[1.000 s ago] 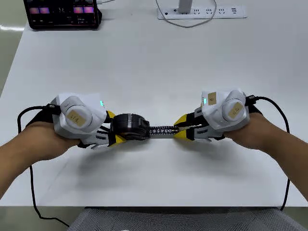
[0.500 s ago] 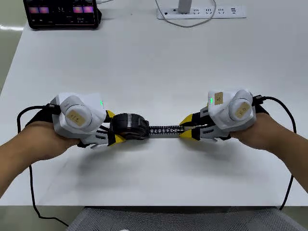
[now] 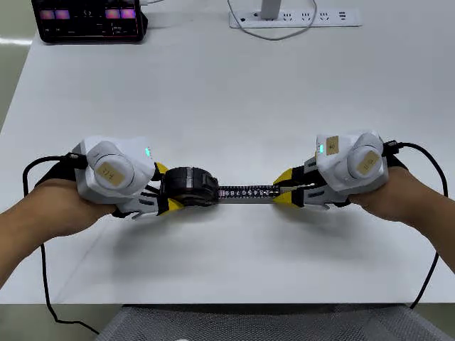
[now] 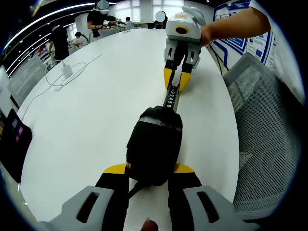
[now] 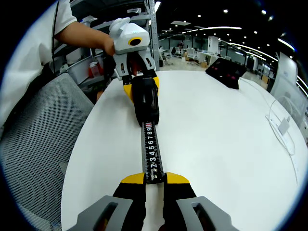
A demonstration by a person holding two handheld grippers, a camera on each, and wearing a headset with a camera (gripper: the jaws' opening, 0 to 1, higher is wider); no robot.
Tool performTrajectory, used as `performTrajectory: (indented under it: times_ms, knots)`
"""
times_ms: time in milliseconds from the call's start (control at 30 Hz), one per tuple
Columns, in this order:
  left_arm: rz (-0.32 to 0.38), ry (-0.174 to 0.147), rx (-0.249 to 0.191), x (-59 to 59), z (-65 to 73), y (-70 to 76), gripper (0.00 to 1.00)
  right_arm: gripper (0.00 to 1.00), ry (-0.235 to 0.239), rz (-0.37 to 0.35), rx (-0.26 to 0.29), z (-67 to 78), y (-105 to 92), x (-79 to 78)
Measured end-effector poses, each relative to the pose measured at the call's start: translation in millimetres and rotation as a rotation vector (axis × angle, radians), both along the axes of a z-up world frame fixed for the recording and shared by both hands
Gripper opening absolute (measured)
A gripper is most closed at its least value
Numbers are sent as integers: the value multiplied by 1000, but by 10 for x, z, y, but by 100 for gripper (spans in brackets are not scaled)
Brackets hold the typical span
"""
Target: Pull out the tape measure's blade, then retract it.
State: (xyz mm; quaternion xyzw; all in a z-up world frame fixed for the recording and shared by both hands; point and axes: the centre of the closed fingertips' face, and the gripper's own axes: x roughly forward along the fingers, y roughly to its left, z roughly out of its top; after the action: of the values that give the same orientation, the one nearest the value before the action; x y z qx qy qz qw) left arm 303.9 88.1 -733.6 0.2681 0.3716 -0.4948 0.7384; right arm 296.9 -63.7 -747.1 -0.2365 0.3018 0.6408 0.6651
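Observation:
A black tape measure (image 3: pixel 189 187) rests on the white table (image 3: pixel 227 92) with my left gripper (image 3: pixel 165 190) shut on its case. In the left gripper view the case (image 4: pixel 154 144) sits between the yellow-tipped jaws. Its dark blade (image 3: pixel 247 192) with white numerals stretches right to my right gripper (image 3: pixel 284 188), which is shut on the blade's end. The right gripper view shows the blade (image 5: pixel 151 151) running from the case (image 5: pixel 145 98) to my closed jaws, and the left gripper (image 5: pixel 129 86) behind it.
A dark tablet (image 3: pixel 89 18) lies at the table's far left corner. A white power strip (image 3: pixel 295 18) with a cable lies at the far edge. A grey mesh chair back (image 3: pixel 249 323) sits below the near table edge.
My right gripper has moved further right with the blade's end, so more blade is drawn out of the case. The left gripper and the case have held still.

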Motion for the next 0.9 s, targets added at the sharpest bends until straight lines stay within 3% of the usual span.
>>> performTrajectory:
  times_ms: [467,900]
  knots:
    - [-4,0,5,-3,6,-5,26,9,0,-18,-15,-24,-143,12]
    - [-3,-1,5,-2,2,0,26,9,0,-16,-13,19,-161,-6]
